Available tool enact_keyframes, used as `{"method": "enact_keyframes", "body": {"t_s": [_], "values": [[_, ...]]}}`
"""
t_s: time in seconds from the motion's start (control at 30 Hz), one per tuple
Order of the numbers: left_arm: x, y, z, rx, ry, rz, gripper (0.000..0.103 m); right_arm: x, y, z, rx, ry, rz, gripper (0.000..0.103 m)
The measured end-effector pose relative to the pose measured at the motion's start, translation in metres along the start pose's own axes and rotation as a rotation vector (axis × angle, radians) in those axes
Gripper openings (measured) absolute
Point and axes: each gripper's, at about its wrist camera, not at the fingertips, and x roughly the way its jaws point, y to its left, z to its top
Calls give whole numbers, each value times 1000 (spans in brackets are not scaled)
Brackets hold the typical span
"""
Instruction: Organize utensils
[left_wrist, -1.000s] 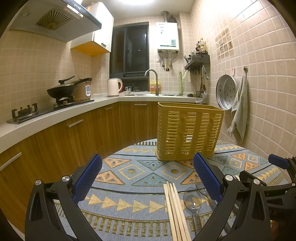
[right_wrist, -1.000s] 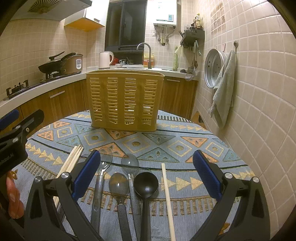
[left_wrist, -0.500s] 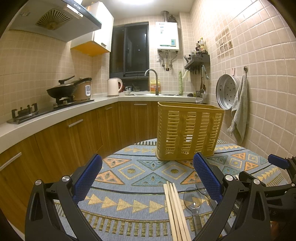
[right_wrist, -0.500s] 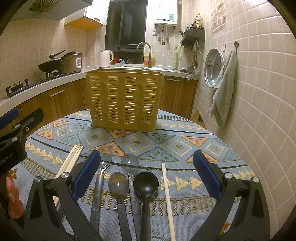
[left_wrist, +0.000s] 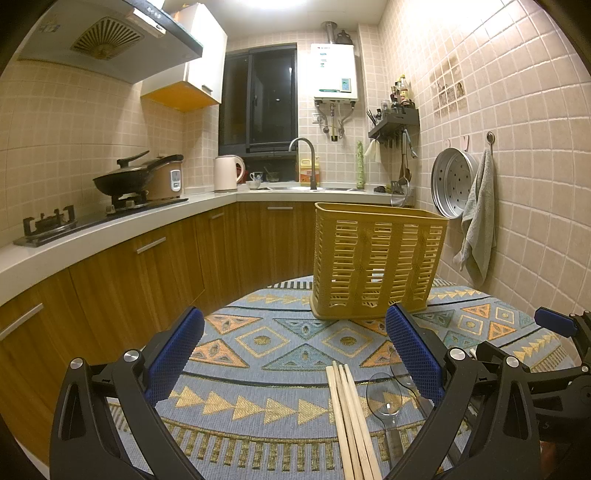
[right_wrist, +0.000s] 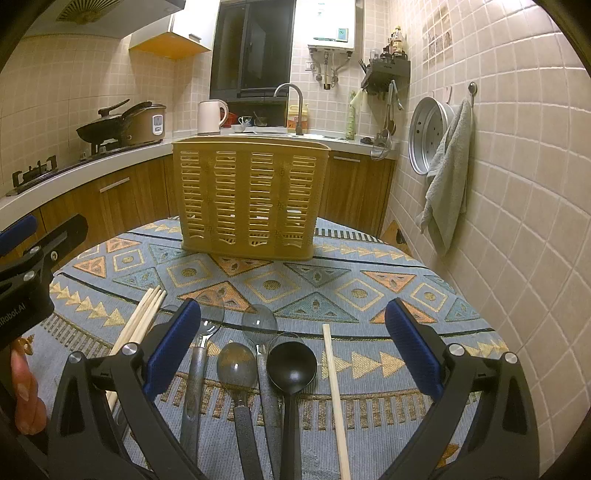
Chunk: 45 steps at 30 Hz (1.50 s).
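Observation:
A yellow slotted utensil basket (left_wrist: 376, 260) (right_wrist: 249, 201) stands upright at the far side of a round table with a patterned cloth (right_wrist: 388, 295). Near the front edge lie a bundle of wooden chopsticks (left_wrist: 351, 413) (right_wrist: 142, 319), several clear spoons (right_wrist: 236, 365), a black ladle (right_wrist: 291, 367) and a single chopstick (right_wrist: 334, 384). My left gripper (left_wrist: 295, 354) hovers open above the cloth, left of the chopsticks. My right gripper (right_wrist: 291, 347) hangs open over the spoons and ladle, holding nothing.
A wooden-fronted counter (left_wrist: 110, 236) curves along the left with a stove, wok (left_wrist: 122, 181), kettle and sink. The tiled wall on the right carries a steamer tray (right_wrist: 428, 134) and a hanging towel (right_wrist: 448, 173). A person's fingers (right_wrist: 24, 391) show at the lower left of the right wrist view.

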Motion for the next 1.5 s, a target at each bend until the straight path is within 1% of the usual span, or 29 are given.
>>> {"method": "enact_keyframes", "body": {"t_s": [0.23, 0.3, 0.37, 0.43, 0.5, 0.53, 0.57, 0.6, 0.63, 0.67, 0.7, 0.73, 0.77, 0.8, 0.87, 0.9, 0.97, 1.03, 1.1, 1.17, 1.23, 1.37, 1.43, 1.47, 1.5], "values": [[-2, -2, -1, 2, -9, -5, 95, 0, -3, -1, 18, 10, -12, 95], [-1, 2, 0, -19, 2, -28, 95, 2, -8, 0, 46, 16, -28, 95], [2, 10, 1, -56, 36, -68, 95, 1, -17, 1, 94, 11, -32, 95], [12, 21, 2, -101, 120, -130, 95, 2, -29, 4, 155, 18, -49, 95], [25, 33, 4, -148, 223, -188, 94, 3, -37, 8, 171, 44, -58, 95], [31, 39, 5, -174, 274, -241, 93, 4, -40, 11, 169, 64, -55, 95], [37, 42, 6, -183, 327, -286, 89, 6, -41, 14, 161, 84, -54, 95], [43, 44, 7, -182, 382, -326, 82, 9, -43, 18, 144, 119, -46, 95], [48, 43, 7, -173, 426, -347, 79, 11, -43, 21, 129, 147, -37, 95], [54, 40, 6, -153, 482, -361, 75, 14, -43, 23, 112, 180, -25, 89], [62, 36, 4, -124, 549, -366, 71, 17, -42, 24, 98, 209, -15, 82], [69, 30, 0, -94, 614, -373, 68, 22, -41, 25, 81, 250, -1, 77], [71, 28, -6, -78, 652, -382, 62, 26, -40, 24, 70, 282, 10, 65], [77, 23, -11, -57, 709, -394, 53, 30, -40, 24, 63, 320, 26, 57], [82, 17, -22, -32, 768, -393, 47, 35, -41, 22, 64, 371, 48, 55], [83, 12, -27, -7, 782, -377, 47, 38, -43, 21, 70, 393, 63, 55], [85, 6, -33, 35, 788, -358, 44, 40, -45, 18, 72, 410, 77, 55], [86, -1, -37, 71, 787, -329, 43, 40, -44, 16, 57, 411, 54, 55], [87, -6, -36, 113, 786, -279, 34, 41, -45, 14, 62, 422, 59, 55], [87, -9, -33, 144, 793, -251, 32, 42, -46, 14, 71, 435, 73, 55], [87, -10, -32, 151, 802, -243, 32, 42, -47, 13, 64, 438, 65, 55], [94, -6, -25, 121, 838, -232, 34, 42, -50, 15, 70, 444, 70, 55], [101, -11, -23, 131, 847, -228, 34, 42, -51, 16, 70, 450, 70, 55], [105, -15, -22, 135, 856, -228, 37, 42, -51, 16, 69, 452, 70, 55], [105, -17, -21, 147, 857, -223, 37, 42, -51, 17, 65, 457, 71, 55]]}}
